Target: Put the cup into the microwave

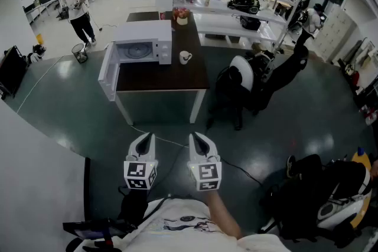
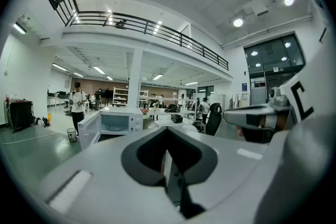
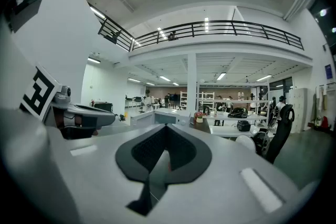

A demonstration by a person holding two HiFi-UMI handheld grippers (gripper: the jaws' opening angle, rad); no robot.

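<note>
I see the left gripper point(image 1: 146, 138) and right gripper point(image 1: 197, 138) side by side, well short of the table point(image 1: 177, 77), both clenched on nothing. The cup point(image 1: 185, 56) stands on the table just right of the microwave point(image 1: 145, 39), whose door point(image 1: 108, 72) hangs open

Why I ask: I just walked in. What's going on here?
A person stands back from the table with a gripper in each hand. The left gripper and right gripper are both shut and empty, pointing toward the table. The microwave sits on the table with its door open. The cup stands beside it, untouched.
</note>
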